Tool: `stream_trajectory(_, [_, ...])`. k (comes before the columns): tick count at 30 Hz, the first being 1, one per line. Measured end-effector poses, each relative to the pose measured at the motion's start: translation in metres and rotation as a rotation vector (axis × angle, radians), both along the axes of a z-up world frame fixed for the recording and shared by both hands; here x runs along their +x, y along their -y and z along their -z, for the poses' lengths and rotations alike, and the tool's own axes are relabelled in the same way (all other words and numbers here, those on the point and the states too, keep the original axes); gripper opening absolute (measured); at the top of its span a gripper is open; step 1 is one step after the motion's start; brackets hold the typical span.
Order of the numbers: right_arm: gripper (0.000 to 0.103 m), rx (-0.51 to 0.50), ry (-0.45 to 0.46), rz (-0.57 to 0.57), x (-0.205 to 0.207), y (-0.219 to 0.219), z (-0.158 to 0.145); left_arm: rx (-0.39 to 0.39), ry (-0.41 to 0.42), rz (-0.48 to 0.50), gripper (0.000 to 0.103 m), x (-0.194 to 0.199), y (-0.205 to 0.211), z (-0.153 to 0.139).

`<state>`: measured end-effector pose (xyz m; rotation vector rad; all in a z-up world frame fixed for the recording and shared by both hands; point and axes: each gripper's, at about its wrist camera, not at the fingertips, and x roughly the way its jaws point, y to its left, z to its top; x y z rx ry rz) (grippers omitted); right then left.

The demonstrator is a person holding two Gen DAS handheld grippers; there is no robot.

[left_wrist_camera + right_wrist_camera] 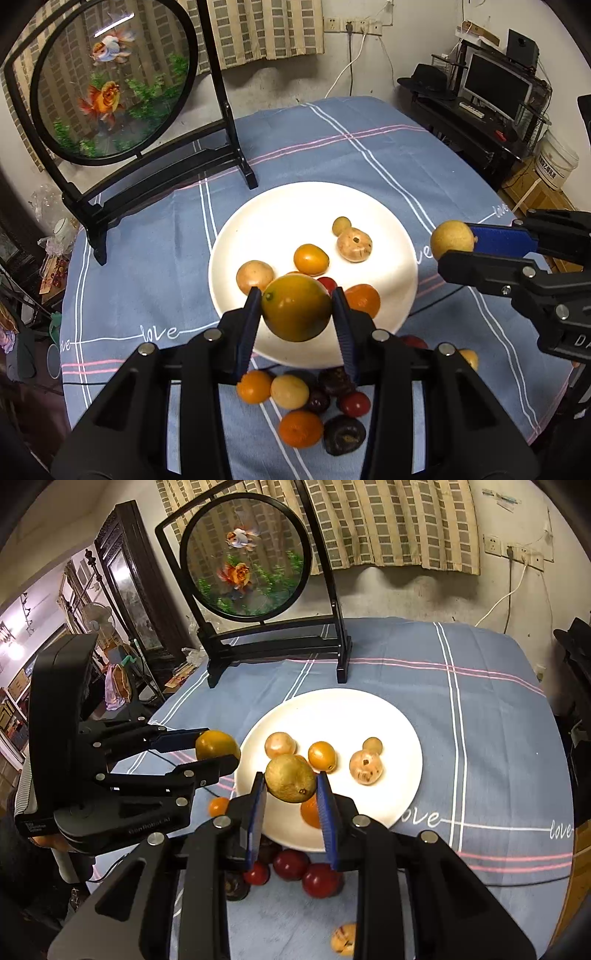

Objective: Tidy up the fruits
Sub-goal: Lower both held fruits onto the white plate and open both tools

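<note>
My left gripper (296,308) is shut on an orange-green citrus fruit (296,308) and holds it above the near rim of the white plate (295,206). It also shows in the right wrist view (217,746). My right gripper (291,784) is shut on a yellow-green fruit (291,782), above the plate's near edge (332,709); in the left wrist view this fruit (452,239) hangs right of the plate. Several small fruits lie on the plate. A pile of loose fruits (306,402) lies on the cloth in front of the plate.
A black stand with a round goldfish screen (110,81) stands at the back left of the blue checked tablecloth (332,140). Red fruits (295,867) lie under my right gripper. A desk with a monitor (495,86) is at the far right.
</note>
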<state>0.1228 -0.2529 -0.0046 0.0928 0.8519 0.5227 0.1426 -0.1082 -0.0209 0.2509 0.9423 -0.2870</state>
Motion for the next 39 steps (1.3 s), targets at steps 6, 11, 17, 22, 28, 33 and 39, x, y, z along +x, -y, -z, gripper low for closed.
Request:
stream_trajectory(6, [0.028,-0.002,-0.022,-0.002,0.019,-0.002,0.011,0.0,-0.023,-0.014,0.039,0.023,-0.001,0.013])
stream_trajectory(11, [0.028,-0.014,-0.045,-0.008,0.035,-0.002,0.02,-0.006,-0.033,-0.023,0.039,0.037,-0.003,0.02])
stream_trajectory(17, [0.028,-0.065,-0.061,-0.018,0.055,-0.01,0.035,-0.002,-0.054,-0.054,0.039,0.062,-0.008,0.034])
stream_trajectory(22, [0.028,-0.08,-0.087,-0.034,0.071,-0.016,0.047,0.006,-0.067,-0.069,0.039,0.08,-0.009,0.044])
stream_trajectory(28, [0.028,-0.094,-0.109,-0.047,0.084,-0.021,0.058,0.002,-0.072,-0.079,0.039,0.097,-0.007,0.049])
stream_trajectory(33, [0.03,-0.144,-0.142,-0.069,0.092,-0.028,0.068,0.003,-0.083,-0.087,0.04,0.105,-0.004,0.055])
stream_trajectory(39, [0.06,-0.139,-0.139,-0.029,0.095,-0.022,0.067,-0.005,-0.062,-0.103,0.063,0.105,-0.005,0.054])
